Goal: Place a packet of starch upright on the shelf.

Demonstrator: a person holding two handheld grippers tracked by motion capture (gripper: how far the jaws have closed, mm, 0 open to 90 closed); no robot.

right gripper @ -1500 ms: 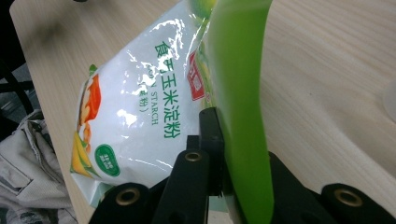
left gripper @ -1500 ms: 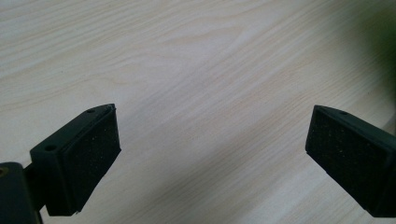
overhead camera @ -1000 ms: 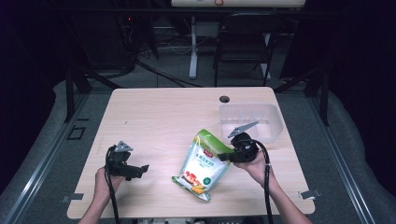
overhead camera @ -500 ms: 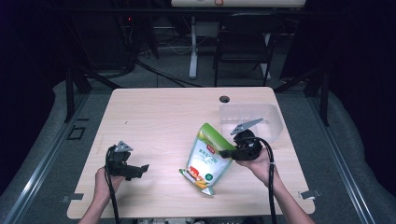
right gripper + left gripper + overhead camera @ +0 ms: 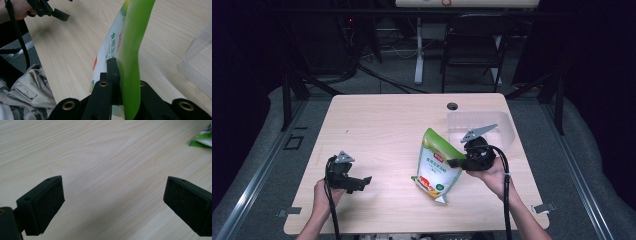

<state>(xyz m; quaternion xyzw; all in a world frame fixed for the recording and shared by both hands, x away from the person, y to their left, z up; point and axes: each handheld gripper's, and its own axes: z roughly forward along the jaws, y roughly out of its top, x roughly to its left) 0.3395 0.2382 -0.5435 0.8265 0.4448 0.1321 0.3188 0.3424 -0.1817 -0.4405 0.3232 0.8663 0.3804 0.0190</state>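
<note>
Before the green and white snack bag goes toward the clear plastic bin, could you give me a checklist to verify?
1. Right hand-held gripper shut on the green and white snack bag, at its green top edge: ok.
2. Bag fully clear of the light wooden table: cannot tell; its lower corner looks very close to it.
3. Clear plastic bin has room inside: ok.
4. Left hand-held gripper open, nothing between its pads: ok.
5. Left hand-held gripper apart from the bag: ok.
</note>
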